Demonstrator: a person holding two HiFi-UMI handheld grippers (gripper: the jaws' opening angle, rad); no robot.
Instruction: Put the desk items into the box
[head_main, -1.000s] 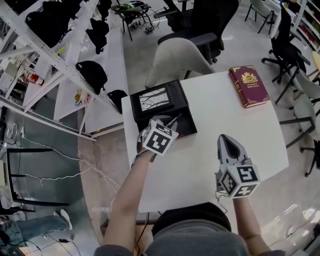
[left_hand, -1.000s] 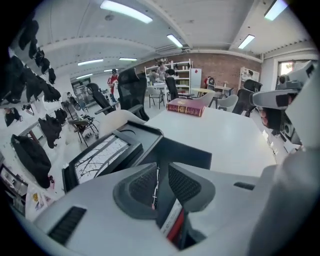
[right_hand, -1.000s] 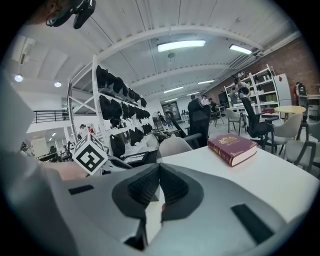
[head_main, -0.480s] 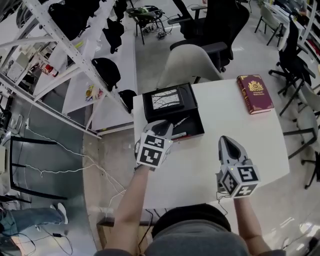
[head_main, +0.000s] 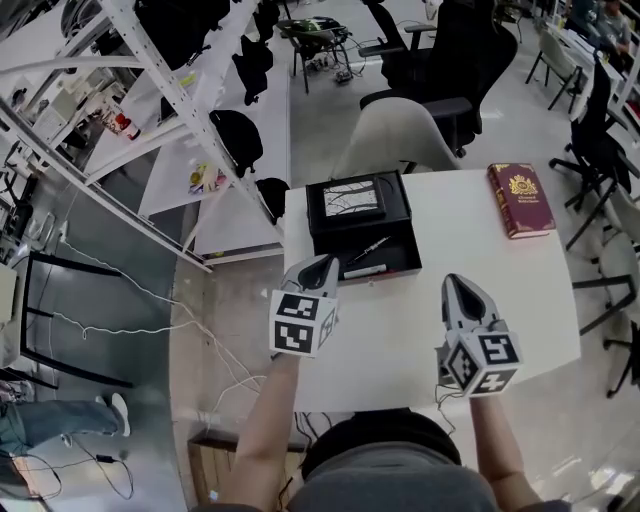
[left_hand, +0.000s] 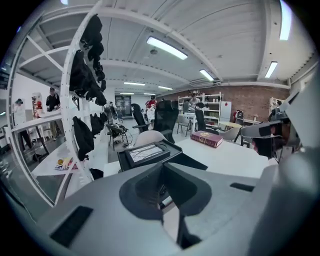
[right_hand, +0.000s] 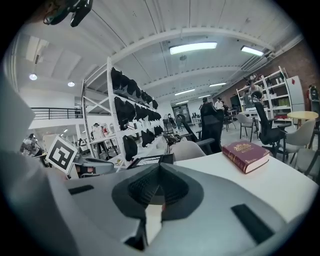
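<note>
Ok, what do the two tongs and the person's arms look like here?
Both the left tongs and right tongs are grey, tapering shells with dark ribbed inner pads. Each carries a white cube printed with black square markers. The person wears a grey top; forearms are uncovered.

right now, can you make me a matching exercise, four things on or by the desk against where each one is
Things:
1. red book
2. pens
3. white chair
4. black box

Places:
a. lying inside the open box
b. on the floor just beyond the far edge of the table
c. flat on the table near its far right corner
d. open, at the table's far left corner

Pairs: 1-c, 2-a, 3-b, 4-d
</note>
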